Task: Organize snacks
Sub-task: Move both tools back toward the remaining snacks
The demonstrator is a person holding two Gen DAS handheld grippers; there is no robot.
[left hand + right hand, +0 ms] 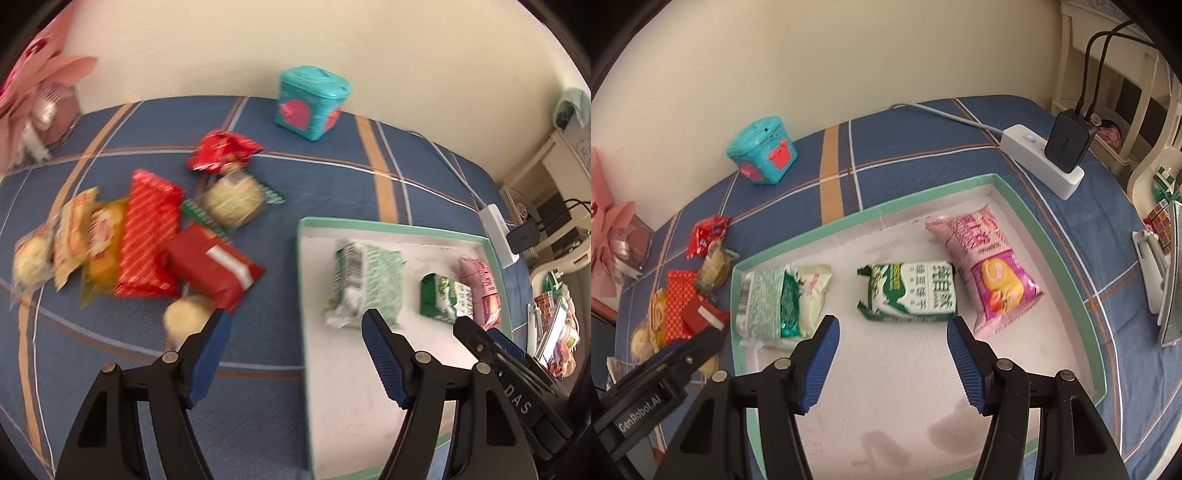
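A shallow white tray with a green rim [391, 224] [871, 216] lies on the blue plaid cloth. It holds a green-patterned white packet [369, 280] [783, 299], a green and white packet [445, 297] [908, 291] and a pink packet [480, 284] [986, 269]. Left of the tray is a loose pile: red packets [147, 236] [679, 306], yellow packets [85, 232] and round biscuit packs [232, 201]. My left gripper [295, 325] [690, 354] hangs open and empty over the tray's left rim. My right gripper [892, 325] [480, 343] is open and empty above the tray, just short of the green and white packet.
A teal tin [310, 101] [762, 149] stands at the back of the cloth. A white power strip with a black charger [1052, 162] [498, 232] lies at the right edge. Pink paper flowers [33, 96] sit far left. Cream furniture and a puzzle cube [1158, 218] are at the right.
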